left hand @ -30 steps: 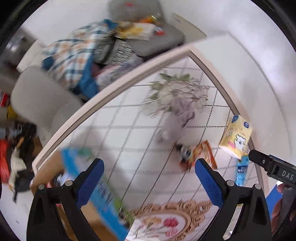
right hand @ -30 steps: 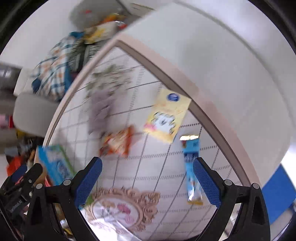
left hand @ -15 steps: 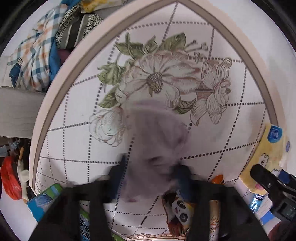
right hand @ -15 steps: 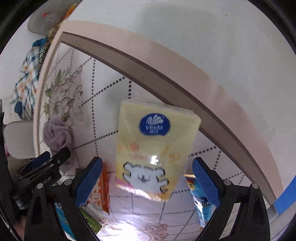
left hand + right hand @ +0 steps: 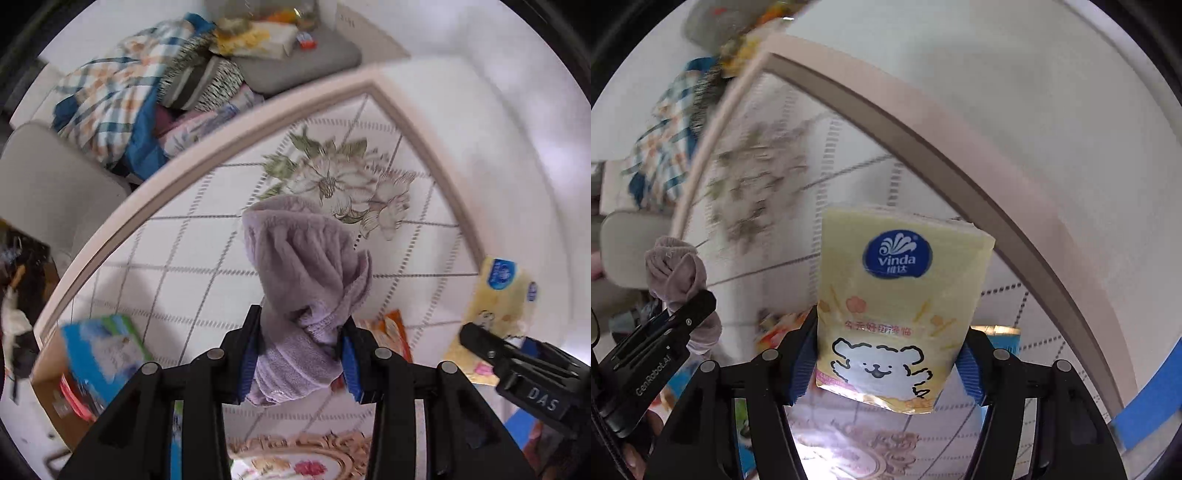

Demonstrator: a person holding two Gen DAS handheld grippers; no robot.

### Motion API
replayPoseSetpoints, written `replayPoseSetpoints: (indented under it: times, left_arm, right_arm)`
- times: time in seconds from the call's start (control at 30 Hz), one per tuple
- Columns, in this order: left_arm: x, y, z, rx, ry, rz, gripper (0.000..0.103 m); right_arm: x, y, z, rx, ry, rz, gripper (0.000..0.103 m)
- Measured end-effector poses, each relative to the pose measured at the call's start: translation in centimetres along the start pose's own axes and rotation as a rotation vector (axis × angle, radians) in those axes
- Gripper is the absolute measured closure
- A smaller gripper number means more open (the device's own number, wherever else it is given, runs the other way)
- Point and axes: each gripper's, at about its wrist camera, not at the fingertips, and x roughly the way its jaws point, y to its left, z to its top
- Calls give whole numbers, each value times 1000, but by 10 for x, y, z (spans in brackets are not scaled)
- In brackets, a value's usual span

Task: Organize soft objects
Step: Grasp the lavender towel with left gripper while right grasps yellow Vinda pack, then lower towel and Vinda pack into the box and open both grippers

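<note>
So my left gripper (image 5: pixel 301 354) has its fingers (image 5: pixel 251 354) clamped on the purple towel (image 5: pixel 306 266). The blue pads squeeze the bunched lower part from both sides and the rest of the fluffy cloth bulges out past the fingertips, up over the flower print on the table (image 5: pixel 192 266). A small fold hangs down on the near side of the pads too.

My right gripper (image 5: pixel 886 360) has just been closing its fingers (image 5: pixel 967 369), and the yellow tissue pack (image 5: pixel 901 295) sits right between them. Both blue pads look pressed against the bottom corners of the pack, where the white cartoon dog is printed, and the blue round logo end sticks out beyond the fingertips. So I'd call that a pinch on the pack.

From the right view I can see my left gripper (image 5: pixel 687 309) off to the left of my fingers with the purple towel (image 5: pixel 674 273) puffing out of it.

Other stuff around: an orange snack packet (image 5: pixel 395 332) lies on the table just right of my left fingers, partly hidden behind them. A blue-and-green box (image 5: pixel 103 347) is off to the left of them, blurry. Beyond the table edge, well past my left fingertips, there's a heap of plaid fabric (image 5: pixel 110 96) and a grey cushion (image 5: pixel 295 66).
</note>
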Motion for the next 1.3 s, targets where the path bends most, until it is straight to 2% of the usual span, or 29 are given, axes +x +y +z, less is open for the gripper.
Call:
replayPoseSetpoints:
  times: [0.13, 0.2, 0.27, 0.47, 0.63, 0.83, 0.93, 1.13, 1.3]
  left_arm:
    - [-61, 36, -43, -81, -100, -54, 67]
    - [-82, 62, -66, -129, -125, -72, 67]
    - [-101, 87, -94, -178, -142, -88, 67]
    - [-127, 189, -181, -341, -146, -75, 67]
    - [-107, 277, -243, -504, -78, -74, 67]
    - [-67, 343, -281, -612, 6, -92, 67]
    - [-46, 361, -289, -612, 65, -99, 67]
    - [-6, 381, -291, -589, 159, -93, 67]
    - [11, 385, -290, -579, 195, -109, 65]
  right_arm:
    - [-37, 44, -33, -113, -27, 55, 36]
    - [-54, 68, -51, -182, -38, 70, 36]
    - [-76, 78, -72, -251, -42, 91, 36]
    - [-87, 176, -160, -484, 3, 149, 36]
    - [-54, 256, -233, -660, 61, 135, 36]
    - [10, 326, -297, -797, 162, 90, 36]
    - [43, 347, -318, -831, 207, 66, 36]
    - [95, 376, -346, -874, 241, 22, 36]
    - [130, 388, -348, -885, 251, -13, 36]
